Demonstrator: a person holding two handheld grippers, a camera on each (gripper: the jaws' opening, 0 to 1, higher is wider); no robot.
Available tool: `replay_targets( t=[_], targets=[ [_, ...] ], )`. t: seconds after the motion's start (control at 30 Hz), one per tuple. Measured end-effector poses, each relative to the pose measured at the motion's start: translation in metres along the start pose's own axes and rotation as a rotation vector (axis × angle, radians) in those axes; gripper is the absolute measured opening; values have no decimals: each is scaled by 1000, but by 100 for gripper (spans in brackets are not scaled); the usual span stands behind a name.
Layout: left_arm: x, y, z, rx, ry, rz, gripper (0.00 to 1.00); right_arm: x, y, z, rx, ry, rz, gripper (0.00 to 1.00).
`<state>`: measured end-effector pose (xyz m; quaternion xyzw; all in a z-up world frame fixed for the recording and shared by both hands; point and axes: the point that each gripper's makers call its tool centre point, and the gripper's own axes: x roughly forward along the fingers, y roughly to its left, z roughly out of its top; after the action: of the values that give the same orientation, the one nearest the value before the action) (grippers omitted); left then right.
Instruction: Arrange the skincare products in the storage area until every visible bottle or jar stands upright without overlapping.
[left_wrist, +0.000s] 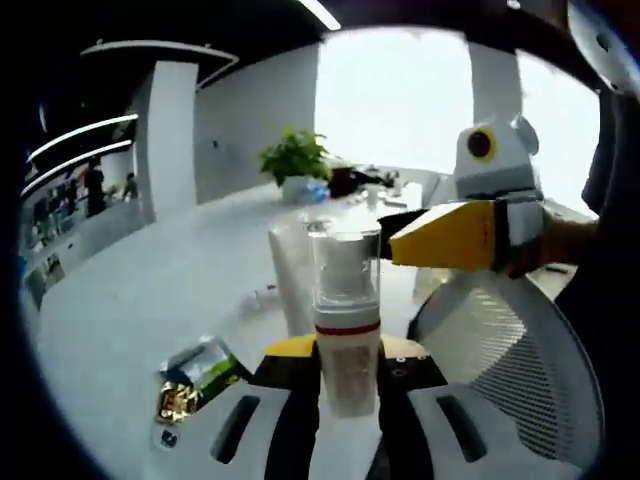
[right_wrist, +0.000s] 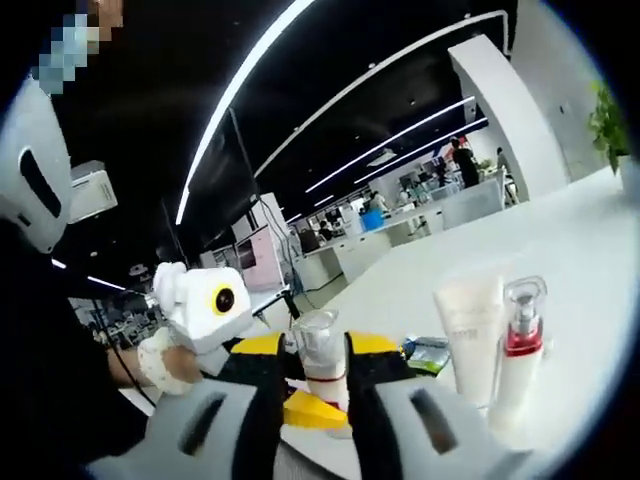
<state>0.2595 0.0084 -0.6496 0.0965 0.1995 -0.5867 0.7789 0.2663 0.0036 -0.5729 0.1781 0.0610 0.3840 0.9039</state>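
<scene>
A white bottle (left_wrist: 347, 335) with a clear cap and a red band sits between the jaws of my left gripper (left_wrist: 347, 348), which is shut on its body. My right gripper (left_wrist: 450, 235) comes in from the right, its yellow jaw tip at the cap. In the right gripper view the same bottle (right_wrist: 322, 362) stands between the jaws of my right gripper (right_wrist: 316, 346), shut on its cap, with the left gripper (right_wrist: 215, 300) at the left. A white tube (right_wrist: 468, 325) and a red-banded pump bottle (right_wrist: 520, 350) stand upright side by side. The tube (left_wrist: 288, 272) rises behind the held bottle.
A green and gold sachet (left_wrist: 197, 378) lies flat on the white table (left_wrist: 170, 290), and the same sachet (right_wrist: 428, 353) lies near the tube. A white mesh chair (left_wrist: 515, 350) stands close on the right. A potted plant (left_wrist: 295, 158) stands far back. A person's hand (right_wrist: 165, 365) holds the left gripper.
</scene>
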Motion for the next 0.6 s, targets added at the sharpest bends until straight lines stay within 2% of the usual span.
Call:
replay_targets(
  t=[0.03,0.07,0.1,0.17,0.23,0.27,0.33,0.5,0.6],
  targets=[
    [1,-3,1,54,-2,-20,17,0,-2,1,-16,22,18,25],
    [3,-8,-1,67,8,-47,17,-1,-1,1,-45,39,40,26],
    [4,-14,1,70,-9,-85,17,0,4,2,-84,49,84,27],
    [8,-23,3,26,-34,-134,17,1,10,0,-90,81,132,25],
    [11,-23,3,58,-29,-141,17,2,16,-1,-118,94,169,23],
    [13,-24,2,67,-21,-144,17,3,15,-3,-143,117,167,22],
    [14,-23,4,63,-28,-146,17,5,14,-3,-156,118,162,23],
    [16,-22,8,37,-57,-152,17,6,10,-5,-133,132,168,23],
    [20,-18,5,49,-39,-129,17,8,8,-9,-200,145,157,21]
  ],
)
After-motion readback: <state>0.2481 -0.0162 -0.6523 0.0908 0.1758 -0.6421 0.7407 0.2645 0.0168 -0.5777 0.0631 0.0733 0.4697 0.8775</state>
